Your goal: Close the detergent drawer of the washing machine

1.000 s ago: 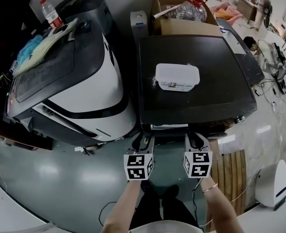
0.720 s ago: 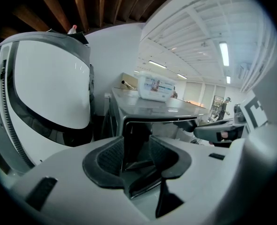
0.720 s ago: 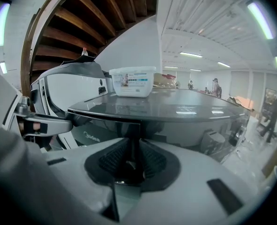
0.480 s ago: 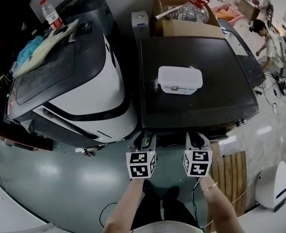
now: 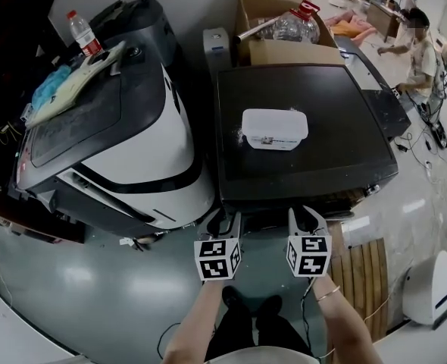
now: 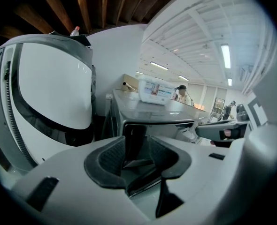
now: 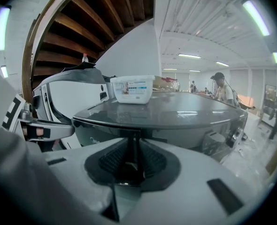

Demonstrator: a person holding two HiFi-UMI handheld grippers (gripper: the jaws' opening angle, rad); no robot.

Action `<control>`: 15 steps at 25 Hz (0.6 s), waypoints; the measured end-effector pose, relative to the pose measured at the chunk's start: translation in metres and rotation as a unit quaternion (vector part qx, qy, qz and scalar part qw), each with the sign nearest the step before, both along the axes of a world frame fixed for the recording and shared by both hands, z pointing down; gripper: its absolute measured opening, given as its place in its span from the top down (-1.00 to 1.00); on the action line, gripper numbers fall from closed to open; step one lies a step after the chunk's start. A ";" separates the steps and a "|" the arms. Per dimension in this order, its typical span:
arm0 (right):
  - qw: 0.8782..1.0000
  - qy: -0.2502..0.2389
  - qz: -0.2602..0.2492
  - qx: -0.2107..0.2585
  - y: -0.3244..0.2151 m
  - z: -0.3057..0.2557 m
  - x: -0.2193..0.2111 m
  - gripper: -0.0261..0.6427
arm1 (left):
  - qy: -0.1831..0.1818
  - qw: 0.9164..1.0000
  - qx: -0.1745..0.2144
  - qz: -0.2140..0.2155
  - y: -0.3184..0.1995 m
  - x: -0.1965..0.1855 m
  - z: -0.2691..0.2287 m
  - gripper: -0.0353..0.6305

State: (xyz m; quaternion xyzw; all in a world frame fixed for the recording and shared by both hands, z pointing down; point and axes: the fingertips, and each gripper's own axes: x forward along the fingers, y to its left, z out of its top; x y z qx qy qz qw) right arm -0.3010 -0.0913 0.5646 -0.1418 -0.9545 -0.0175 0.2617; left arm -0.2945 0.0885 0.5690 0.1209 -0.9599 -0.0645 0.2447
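Nearest to us, the left gripper (image 5: 222, 220) and the right gripper (image 5: 307, 218) sit side by side, right up at the front of the dark washing machine (image 5: 307, 127), just under its top edge. In the left gripper view the jaws stand a narrow way apart with nothing held. Between them we see only a dark upright panel set in the machine's front, which we take for the detergent drawer (image 6: 134, 137). In the right gripper view the jaws are drawn together on nothing.

From the head view we cannot tell whether the drawer is flush, because the overhang of the top hides it. That is our main risk: we may take it for seated while it stands a little proud. We also judge that a push from 1 jaw tip, off centre, could skew the drawer in its slot and jam it. A tip could also slide off the front into the gap beside it.

Just to the left, the white and grey machine (image 5: 144, 139) leans close to the left gripper, so a sideways move there would knock it. On the floor to the right lies a wooden pallet (image 5: 360, 271), near the right arm.

Further off, a white plastic tub (image 5: 275, 127) sits loose on the washer's top, and a hard shove could shift it. Behind it stands a cardboard box (image 5: 284, 48) with a big water jug (image 5: 292, 23). A small bottle (image 5: 82, 29) and a cloth (image 5: 72, 70) rest on the left machine. A person (image 5: 417, 51) works far to the right, well apart from us.
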 end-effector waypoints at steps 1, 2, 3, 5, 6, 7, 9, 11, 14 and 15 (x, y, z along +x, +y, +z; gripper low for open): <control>1.000 -0.004 -0.002 -0.004 0.001 -0.004 0.002 0.68 | -0.004 1.000 0.000 0.000 0.000 0.003 -0.003 0.45; 1.000 -0.007 -0.003 -0.008 0.001 -0.008 0.005 0.68 | -0.007 1.000 -0.001 0.000 0.001 0.006 -0.007 0.46; 1.000 -0.011 -0.006 -0.012 0.002 -0.012 0.007 0.68 | -0.011 1.000 -0.001 0.000 0.001 0.009 -0.010 0.47; 1.000 -0.017 -0.012 -0.020 0.004 -0.020 0.014 0.68 | -0.019 1.000 -0.001 -0.001 0.003 0.016 -0.018 0.50; 0.999 -0.020 -0.016 -0.024 0.004 -0.024 0.017 0.68 | -0.023 1.000 -0.002 -0.002 0.004 0.019 -0.022 0.52; 0.999 -0.023 -0.019 -0.028 0.005 -0.028 0.021 0.68 | -0.026 1.000 -0.003 -0.002 0.005 0.023 -0.026 0.53; 0.999 -0.028 -0.024 -0.036 0.005 -0.035 0.028 0.68 | -0.033 0.999 -0.005 -0.004 0.007 0.030 -0.033 0.56; 0.998 -0.035 -0.028 -0.044 0.005 -0.044 0.036 0.70 | -0.039 0.999 -0.005 -0.007 0.010 0.037 -0.040 0.58; 0.997 -0.048 -0.033 -0.058 0.004 -0.058 0.046 0.71 | -0.051 0.999 -0.008 -0.008 0.013 0.046 -0.052 0.65; 0.996 -0.052 -0.034 -0.063 0.003 -0.062 0.050 0.72 | -0.055 0.998 -0.009 -0.007 0.013 0.050 -0.056 0.68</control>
